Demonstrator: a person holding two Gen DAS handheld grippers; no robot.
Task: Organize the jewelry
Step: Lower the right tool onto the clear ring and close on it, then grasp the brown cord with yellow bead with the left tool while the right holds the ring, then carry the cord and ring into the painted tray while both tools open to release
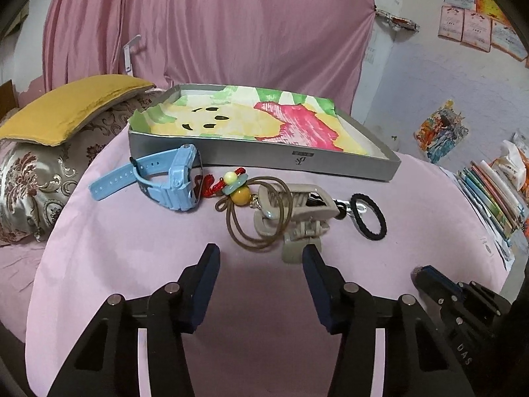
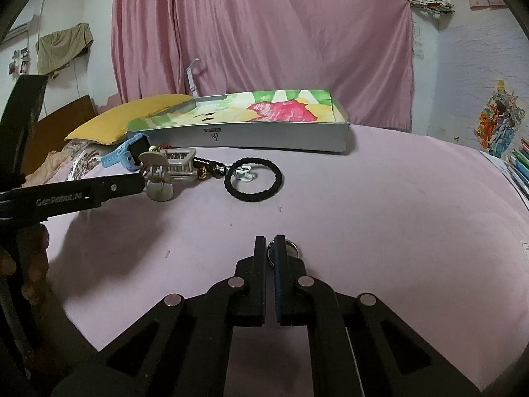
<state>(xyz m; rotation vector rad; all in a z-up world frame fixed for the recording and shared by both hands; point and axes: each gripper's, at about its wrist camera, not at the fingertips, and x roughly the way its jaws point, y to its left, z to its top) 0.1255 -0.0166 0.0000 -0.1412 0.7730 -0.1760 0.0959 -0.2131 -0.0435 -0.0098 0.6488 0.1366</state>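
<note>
1. Pink cloth [image 1: 132,264] covered the surface, with a pink curtain [image 1: 215,23] behind it, and a grey tray [image 1: 264,155] lined with a painted sheet lay at the far side.
2. We could not make out what lay tangled under the beige claw clip [image 1: 297,211]; a dark strap ran from it toward the black hair tie [image 1: 368,216], and a small white piece showed inside the tie.
3. Our right gripper [image 2: 270,244] hid most of a metal ring [image 2: 292,248]; only its edge showed beside the right finger. The jaws were clenched nearly together on it.
4. Our left gripper [image 1: 261,258] hovered low over the cloth, jaws spread wide and holding nothing, its right finger touching the clip's handle.
5. We saw the blue watch [image 1: 165,178], bead charm [image 1: 236,187] and brown cord [image 1: 258,218] just before the tray.
</note>
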